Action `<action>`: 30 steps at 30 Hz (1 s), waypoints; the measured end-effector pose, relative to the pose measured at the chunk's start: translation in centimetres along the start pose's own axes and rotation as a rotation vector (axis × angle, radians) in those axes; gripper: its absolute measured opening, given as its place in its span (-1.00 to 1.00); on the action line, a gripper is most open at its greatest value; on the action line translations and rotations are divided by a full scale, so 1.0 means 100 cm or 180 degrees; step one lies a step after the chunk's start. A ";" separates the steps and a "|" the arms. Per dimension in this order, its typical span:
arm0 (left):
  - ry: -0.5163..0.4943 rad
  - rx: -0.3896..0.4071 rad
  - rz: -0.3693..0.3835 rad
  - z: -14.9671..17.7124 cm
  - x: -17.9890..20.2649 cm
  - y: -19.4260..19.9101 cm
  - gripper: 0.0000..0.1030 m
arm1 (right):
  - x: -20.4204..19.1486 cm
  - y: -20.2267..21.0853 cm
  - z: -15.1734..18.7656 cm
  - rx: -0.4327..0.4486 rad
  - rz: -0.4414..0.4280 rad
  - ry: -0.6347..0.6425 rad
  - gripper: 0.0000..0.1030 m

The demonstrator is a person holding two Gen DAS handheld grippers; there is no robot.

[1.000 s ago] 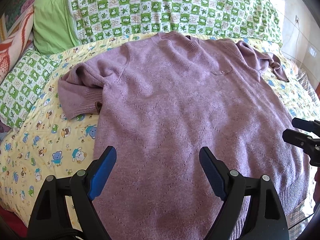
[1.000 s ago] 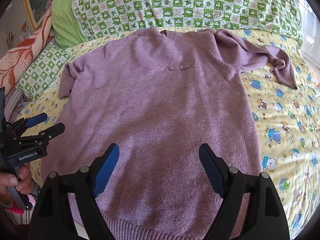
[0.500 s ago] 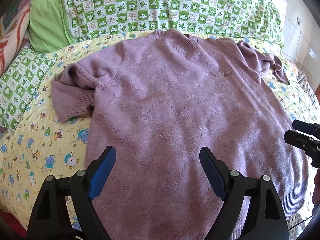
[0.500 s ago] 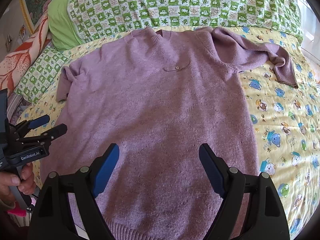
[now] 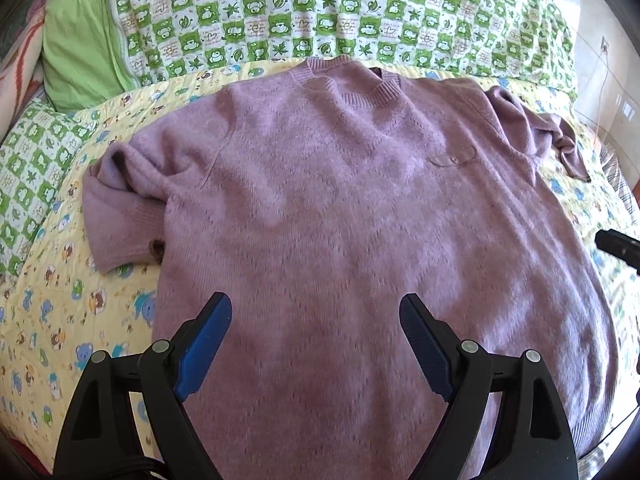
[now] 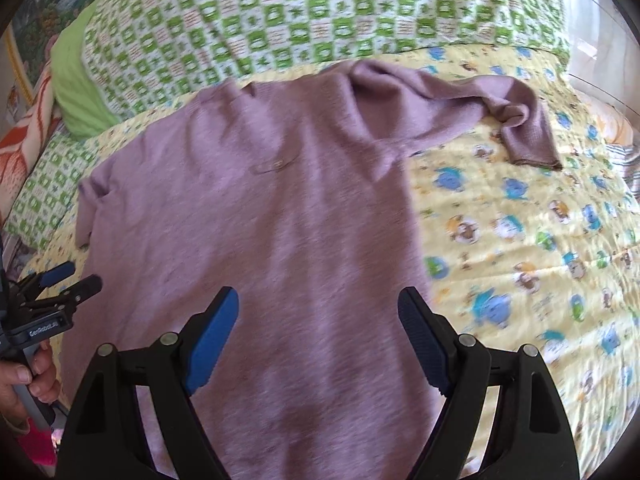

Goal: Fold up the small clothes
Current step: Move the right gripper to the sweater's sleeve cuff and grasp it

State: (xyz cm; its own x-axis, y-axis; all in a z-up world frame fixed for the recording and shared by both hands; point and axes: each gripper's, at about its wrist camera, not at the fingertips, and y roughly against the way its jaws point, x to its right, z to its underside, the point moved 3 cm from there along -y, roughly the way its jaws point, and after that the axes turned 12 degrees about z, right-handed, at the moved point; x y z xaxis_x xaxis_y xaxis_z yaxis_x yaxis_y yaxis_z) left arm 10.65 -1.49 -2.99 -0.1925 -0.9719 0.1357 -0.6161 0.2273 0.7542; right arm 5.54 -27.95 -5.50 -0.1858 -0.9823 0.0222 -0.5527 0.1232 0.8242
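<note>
Hovering | left hand-held gripper [image 5: 316, 340] wide open | right hand-held gripper [image 6: 318, 336] wide open | above sweater [image 5: 360, 208]

Sunlit bed [image 5: 72, 292] with green checkered pillows [image 5: 320, 12].

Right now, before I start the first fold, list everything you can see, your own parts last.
sweater: one, mauve knit, spread flat, front up, on the bedspread.
bedspread: one, yellow with cartoon animals, under the sweater.
checked quilt: one, green and white, bunched past the collar.
green pillow: one, plain lime, far left beside the quilt.
left gripper: one, black with blue pads, jaws open over the sweater's lower body.
right gripper: one, same make, jaws open over the sweater's lower right side.
</note>
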 end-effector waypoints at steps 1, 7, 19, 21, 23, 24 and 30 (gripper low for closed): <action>0.0005 0.0008 -0.0007 -0.005 -0.001 -0.003 0.68 | 0.009 -0.003 -0.006 0.0014 0.0048 -0.0038 0.60; 0.0054 0.0100 -0.0058 -0.039 -0.010 -0.019 0.68 | 0.056 -0.020 -0.043 0.0122 0.0346 -0.0188 0.60; 0.0205 0.0009 -0.0210 -0.097 -0.035 -0.070 0.69 | 0.150 -0.095 -0.114 0.0091 0.0942 -0.0434 0.60; 0.0231 -0.0033 -0.0209 -0.103 -0.038 -0.081 0.69 | 0.160 -0.110 -0.121 0.0042 0.0963 -0.0380 0.60; 0.0232 -0.0073 -0.0214 -0.106 -0.039 -0.090 0.69 | 0.165 -0.126 -0.125 -0.0043 0.1006 -0.0268 0.58; 0.0221 -0.0085 -0.0225 -0.108 -0.040 -0.094 0.69 | 0.167 -0.135 -0.126 -0.0096 0.1017 -0.0200 0.47; 0.0324 -0.0166 -0.0180 -0.110 -0.047 -0.110 0.69 | 0.187 -0.146 -0.125 -0.0272 0.0989 -0.0214 -0.80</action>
State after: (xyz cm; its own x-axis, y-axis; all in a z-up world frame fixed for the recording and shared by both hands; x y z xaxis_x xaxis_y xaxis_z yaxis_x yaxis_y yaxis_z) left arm 26.74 -0.07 -4.86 -0.0784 -0.9849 0.1544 -0.5828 0.1709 0.7944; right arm 20.30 -49.90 -10.03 -0.3898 -0.8877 0.2450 -0.3915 0.4006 0.8284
